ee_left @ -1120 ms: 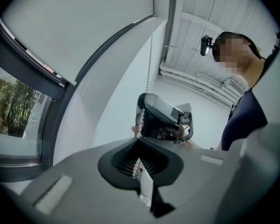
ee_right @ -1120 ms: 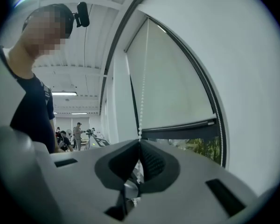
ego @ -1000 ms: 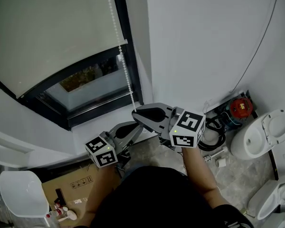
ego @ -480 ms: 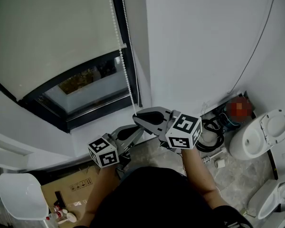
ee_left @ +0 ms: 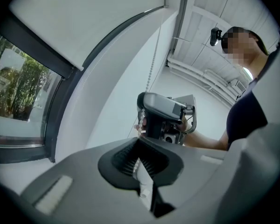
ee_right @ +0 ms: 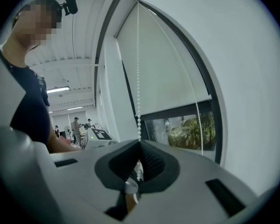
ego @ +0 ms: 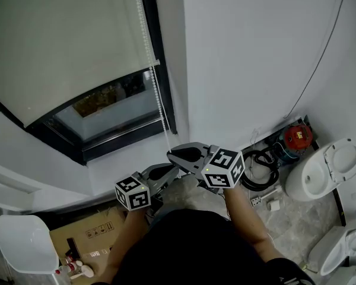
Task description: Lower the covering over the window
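Most of the window [ego: 110,103], upper left, is covered by the roller blind [ego: 65,40]. Right gripper [ego: 172,154] and left gripper [ego: 164,172], at centre, are each clamped on the bead chain [ego: 156,91]; were the wrong strand pulled, or beads let slip, the blind could be raised.

We find no word, brand name or number that we can read in any view. The closest thing to print sits on the flat brown cardboard box [ego: 89,237] at the lower left of the head view: a short row of dark pictograms on its top face, too small for us to make out. On the left gripper [ego: 172,171] the white plastic cube [ego: 132,193] bears black square marker patterns, and so does the white plastic cube [ego: 223,169] on the right gripper [ego: 171,154]; these are coded patterns, not letters or digits.
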Demonstrator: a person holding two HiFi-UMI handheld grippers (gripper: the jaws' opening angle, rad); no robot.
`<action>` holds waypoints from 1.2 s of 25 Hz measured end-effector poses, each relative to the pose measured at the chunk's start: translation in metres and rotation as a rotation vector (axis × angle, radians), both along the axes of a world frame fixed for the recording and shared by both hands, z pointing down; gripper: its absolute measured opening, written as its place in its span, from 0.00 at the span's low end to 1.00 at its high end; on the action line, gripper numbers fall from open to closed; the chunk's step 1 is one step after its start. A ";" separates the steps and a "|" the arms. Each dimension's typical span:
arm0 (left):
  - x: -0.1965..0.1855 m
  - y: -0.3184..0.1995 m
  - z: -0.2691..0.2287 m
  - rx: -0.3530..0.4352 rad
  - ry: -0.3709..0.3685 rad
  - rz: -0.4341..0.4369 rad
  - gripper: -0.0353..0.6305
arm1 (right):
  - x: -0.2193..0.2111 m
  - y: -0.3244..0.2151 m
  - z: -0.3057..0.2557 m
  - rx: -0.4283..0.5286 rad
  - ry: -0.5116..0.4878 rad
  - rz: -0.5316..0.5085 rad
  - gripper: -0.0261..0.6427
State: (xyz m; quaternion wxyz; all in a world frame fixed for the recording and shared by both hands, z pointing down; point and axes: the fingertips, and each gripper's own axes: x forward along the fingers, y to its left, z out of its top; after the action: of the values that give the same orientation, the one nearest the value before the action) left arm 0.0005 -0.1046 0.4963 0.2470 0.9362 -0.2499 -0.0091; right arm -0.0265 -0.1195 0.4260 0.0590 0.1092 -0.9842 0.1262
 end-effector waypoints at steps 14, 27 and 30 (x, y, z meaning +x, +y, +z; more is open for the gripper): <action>0.004 0.011 0.040 -0.083 -0.043 0.013 0.07 | 0.003 0.006 0.042 -0.070 0.060 0.000 0.06; 0.008 0.011 0.077 -0.170 -0.081 0.028 0.07 | 0.004 0.005 0.080 -0.126 0.125 -0.005 0.06; 0.010 0.013 0.088 -0.195 -0.091 0.031 0.07 | 0.005 0.005 0.091 -0.142 0.145 -0.009 0.06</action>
State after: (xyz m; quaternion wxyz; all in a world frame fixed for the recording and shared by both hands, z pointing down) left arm 0.0101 -0.0920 0.5845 0.3255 0.9109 -0.2458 0.0615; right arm -0.0213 -0.1142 0.5168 0.1383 0.1092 -0.9663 0.1874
